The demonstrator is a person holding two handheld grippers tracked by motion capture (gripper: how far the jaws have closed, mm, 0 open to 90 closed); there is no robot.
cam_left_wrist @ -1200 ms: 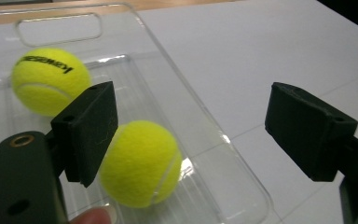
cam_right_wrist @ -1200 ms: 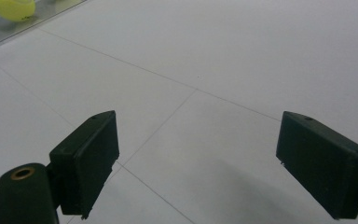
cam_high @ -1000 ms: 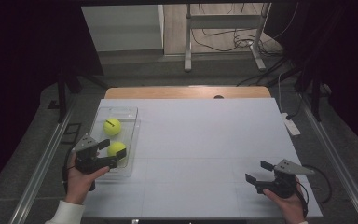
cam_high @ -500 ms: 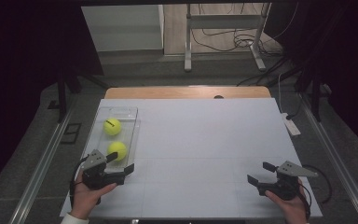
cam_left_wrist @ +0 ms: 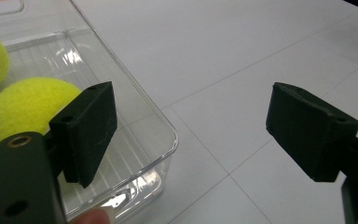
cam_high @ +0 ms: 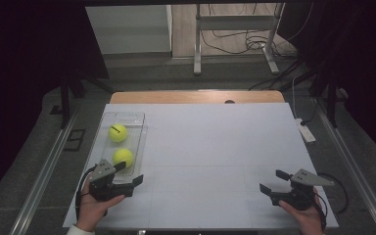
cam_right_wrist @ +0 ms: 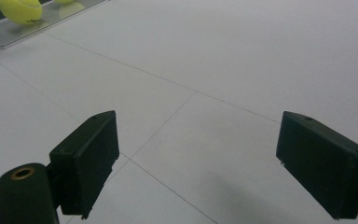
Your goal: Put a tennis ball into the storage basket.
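- The near tennis ball (cam_high: 123, 156) lies in the clear plastic bin (cam_high: 138, 147) at the left of the white table (cam_high: 215, 147), just beyond and slightly left of the left gripper (cam_high: 129, 173)
- The far tennis ball (cam_high: 118, 132) sits deeper in the same bin, apart from the near one
- Left gripper is released, jaws spread wide and holding nothing; one jaw hangs over the bin's near corner, the other over bare table
- Right gripper (cam_high: 274, 181) is likewise spread and empty, well apart at the table's right, so the left hand is far nearer
- A ball has no long axis or heading, so any approach angle should serve; the bin's long axis runs away from the person
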